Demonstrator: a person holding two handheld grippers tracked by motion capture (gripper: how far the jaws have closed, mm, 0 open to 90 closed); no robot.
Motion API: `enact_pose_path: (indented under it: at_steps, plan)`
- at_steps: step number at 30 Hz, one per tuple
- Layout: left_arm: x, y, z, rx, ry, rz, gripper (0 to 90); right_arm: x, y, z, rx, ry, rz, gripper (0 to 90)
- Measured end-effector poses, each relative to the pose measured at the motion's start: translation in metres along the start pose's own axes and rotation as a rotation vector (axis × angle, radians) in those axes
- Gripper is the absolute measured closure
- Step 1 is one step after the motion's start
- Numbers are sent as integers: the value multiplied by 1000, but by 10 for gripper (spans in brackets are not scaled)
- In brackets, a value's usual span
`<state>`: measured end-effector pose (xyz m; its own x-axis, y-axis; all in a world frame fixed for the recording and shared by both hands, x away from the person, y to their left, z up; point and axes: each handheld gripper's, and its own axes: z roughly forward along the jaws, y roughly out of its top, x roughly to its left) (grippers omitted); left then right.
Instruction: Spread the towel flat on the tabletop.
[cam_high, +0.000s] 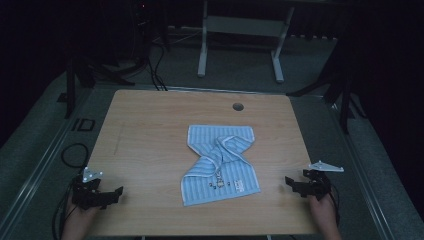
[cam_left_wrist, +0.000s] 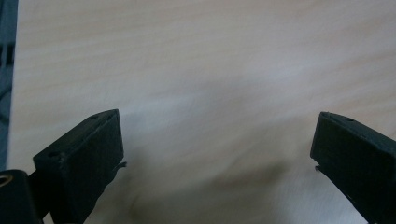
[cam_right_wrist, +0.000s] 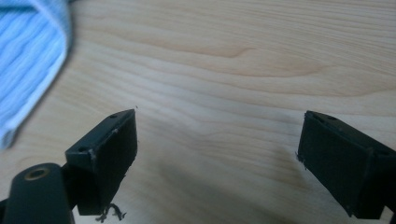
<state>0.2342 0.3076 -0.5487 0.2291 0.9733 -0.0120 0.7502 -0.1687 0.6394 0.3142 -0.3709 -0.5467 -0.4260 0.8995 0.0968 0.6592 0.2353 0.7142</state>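
Note:
A light blue striped towel (cam_high: 221, 164) lies crumpled and twisted at the middle of the wooden table (cam_high: 150, 125), its far part flat and a fold bunched across the centre. My left gripper (cam_high: 116, 194) rests near the table's front left corner, open, with bare wood between its jaws (cam_left_wrist: 217, 140). At the front right my right gripper (cam_high: 290, 184) is also open and holds nothing (cam_right_wrist: 217, 140). A corner of the towel (cam_right_wrist: 28, 56) shows at the upper left of the right gripper view, apart from the jaws.
A round cable hole (cam_high: 238, 106) sits near the table's far edge. Beyond the table stand the white legs of another desk (cam_high: 202, 55) and dark stands with cables on the floor (cam_high: 150, 65). A cable loop (cam_high: 75, 155) lies left of the table.

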Motion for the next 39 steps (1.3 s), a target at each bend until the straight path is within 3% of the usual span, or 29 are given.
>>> enact_pose_path:
  at_steps: [2,4,6,9,11,14,15,18,21,26,29,32,39]
  plan:
    - [-1,0,-3,35,29,20,24,4,5,-1,42,3,-30,124]
    - [-2,1,-6,35,52,15,23,7,8,-2,71,23,-47,125]
    - [-3,3,-7,58,38,0,23,13,13,-3,93,53,-69,124]
    - [-9,6,-4,142,15,-1,23,21,19,-2,133,84,-104,122]
    - [-16,9,-2,186,-9,18,23,25,23,1,168,114,-125,122]
    - [-29,14,2,227,-22,91,23,32,29,5,216,125,-163,122]
    - [-33,16,4,229,-38,99,23,34,30,7,232,113,-183,122]
    - [-44,23,8,221,-77,122,24,39,35,13,245,160,-201,123]
    - [-56,28,14,230,-102,156,24,45,40,20,271,166,-224,135]
    - [-75,36,24,253,-133,204,25,54,48,27,273,190,-264,173]
    - [-84,41,29,252,-149,222,25,61,53,32,274,191,-292,178]
    - [-94,46,32,253,-169,248,25,65,58,37,278,229,-287,216]
    - [-117,62,38,242,-194,312,25,82,71,51,279,253,-358,272]
